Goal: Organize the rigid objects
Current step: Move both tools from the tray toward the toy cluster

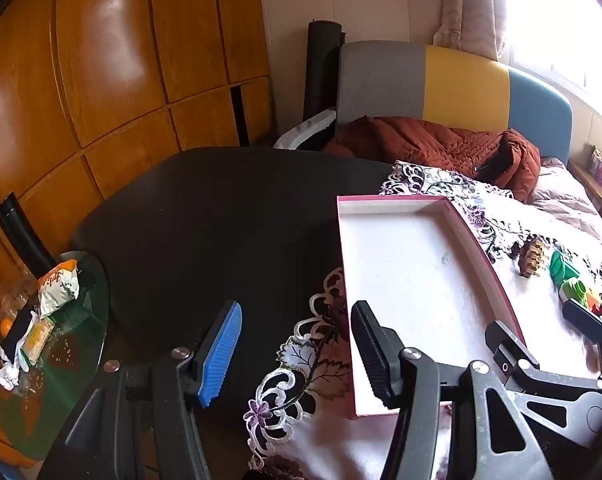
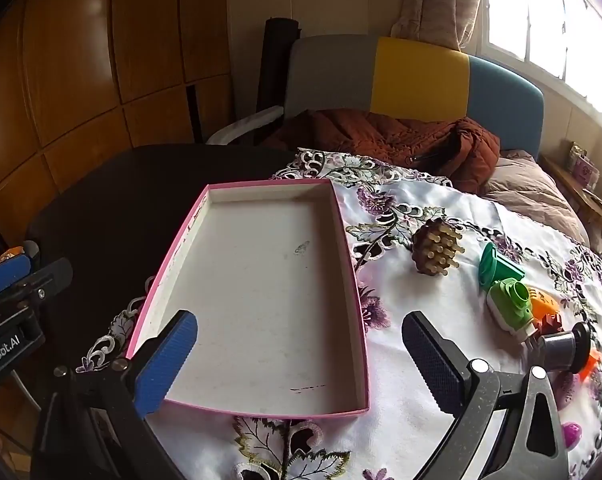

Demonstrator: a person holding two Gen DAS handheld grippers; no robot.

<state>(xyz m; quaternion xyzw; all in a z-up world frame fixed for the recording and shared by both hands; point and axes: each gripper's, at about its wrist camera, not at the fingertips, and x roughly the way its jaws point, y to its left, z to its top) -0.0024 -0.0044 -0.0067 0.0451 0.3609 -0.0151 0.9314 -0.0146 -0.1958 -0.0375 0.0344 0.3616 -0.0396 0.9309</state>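
On the embroidered cloth (image 2: 441, 312) covering the table's right part, rigid pieces lie in a loose row: a brown peg block (image 2: 437, 250), a dark green funnel shape (image 2: 499, 268), a light green toy (image 2: 511, 306), and a grey spool (image 2: 565, 346) nearest the viewer. All sit right of the pink-rimmed tray (image 2: 357, 280), which is empty, long axis running away from the viewer. Right gripper (image 2: 297, 356) hovers over the tray's near end, jaws spread wide, nothing between; it is the nearer one, pieces ahead and to its right. Left gripper (image 1: 297, 344) hangs over the tray's left edge, jaws apart, empty. Open cloth surrounds each piece; bare dark table (image 1: 221, 220) lies left.
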